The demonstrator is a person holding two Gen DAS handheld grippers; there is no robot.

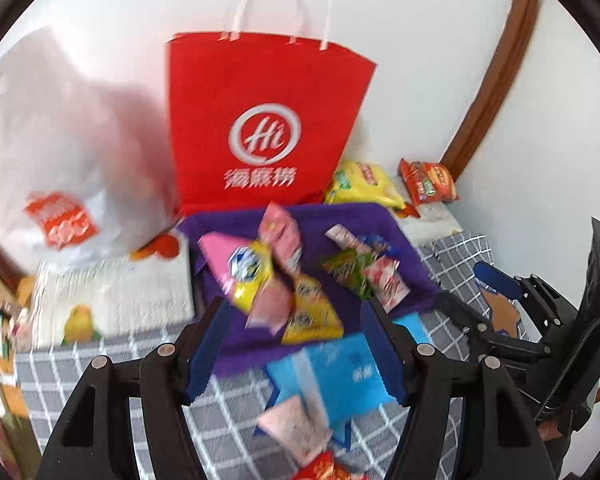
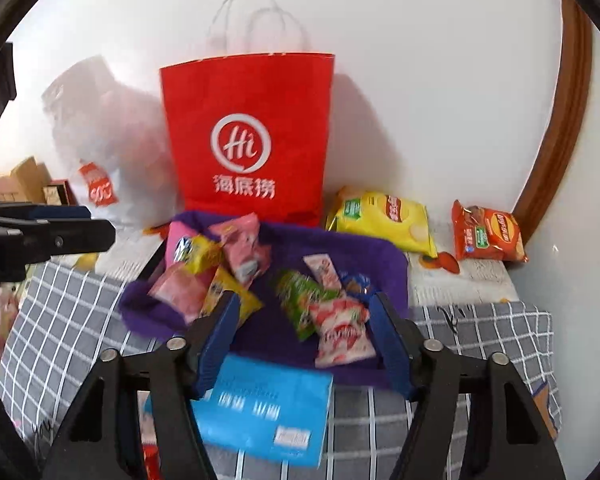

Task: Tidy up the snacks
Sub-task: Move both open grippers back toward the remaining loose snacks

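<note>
Snacks are what you are sorting, and the biggest landmark for them is the red paper bag (image 2: 248,140), standing upright against the wall with its open mouth facing up, straight ahead of both your grippers. At its foot lies the purple tray (image 2: 380,264), which holds two loose clusters of packets: pink and yellow ones on its left half, and green and red-white ones on its right. A yellow chip bag (image 2: 384,220) and an orange chip bag (image 2: 486,234) sit beyond the tray's right edge, against the wall. Nearer you, a blue packet (image 2: 268,412) lies flat on the checked cloth (image 2: 52,320), just short of the tray. Your right gripper (image 2: 304,344) has its jaws apart and empty, and the red-white packet (image 2: 340,328) lies just ahead between its fingers, long axis pointing roughly away from you. Your left gripper (image 1: 292,356) is likewise parted and holds nothing, with the yellow packet (image 1: 312,312) just ahead. I judge the right hand is better placed for the right cluster, the left for the left.
</note>
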